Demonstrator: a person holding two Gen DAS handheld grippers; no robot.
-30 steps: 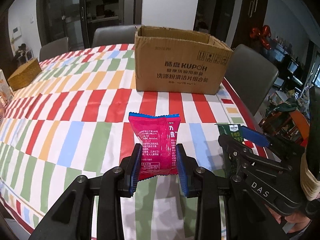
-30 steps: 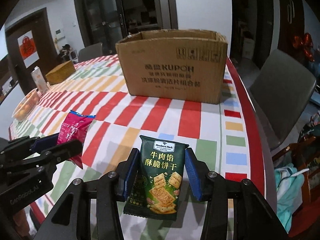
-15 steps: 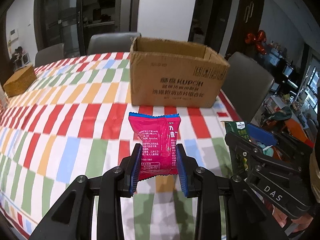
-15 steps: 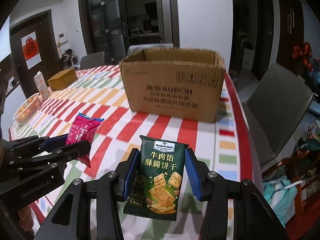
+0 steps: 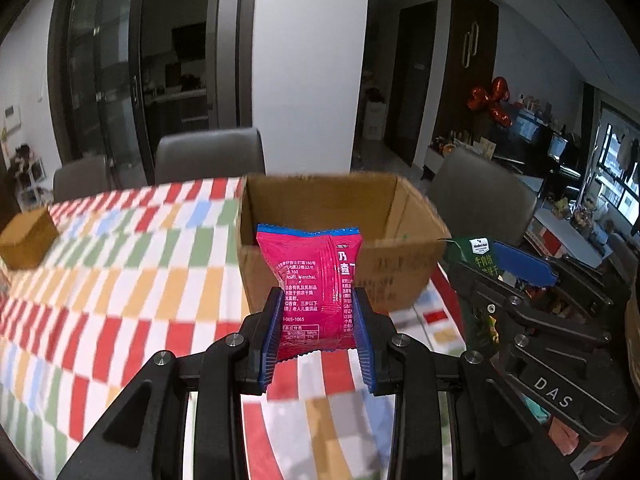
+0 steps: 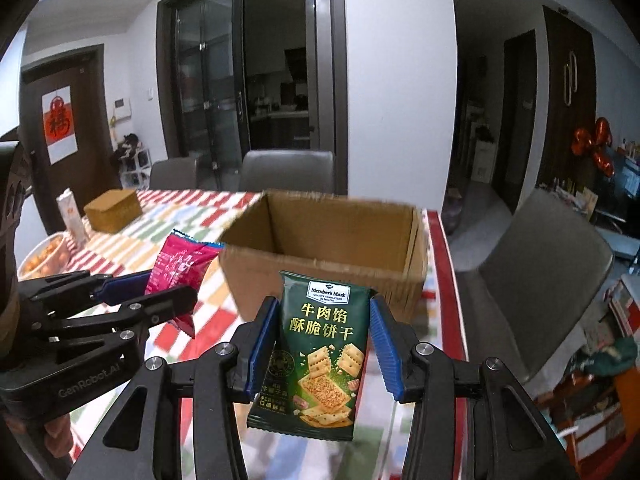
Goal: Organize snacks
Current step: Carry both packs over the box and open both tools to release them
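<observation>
My left gripper [image 5: 316,332] is shut on a pink snack packet [image 5: 316,280] and holds it upright above the table, just short of the near wall of an open cardboard box [image 5: 400,264]. My right gripper [image 6: 322,344] is shut on a dark green cracker packet [image 6: 320,356], also raised, near the box [image 6: 328,280]. The box interior that shows looks empty. The right gripper with its green packet [image 5: 482,280] shows at the right of the left wrist view. The left gripper with the pink packet [image 6: 176,264] shows at the left of the right wrist view.
The table has a striped multicoloured cloth [image 5: 120,280]. A small brown box [image 6: 114,210], a carton [image 6: 72,216] and a bowl of orange snacks [image 6: 44,258] stand at the far left. Grey chairs [image 6: 548,264] surround the table.
Both grippers have risen and moved toward the box with their packets; the box's open top and inside now show.
</observation>
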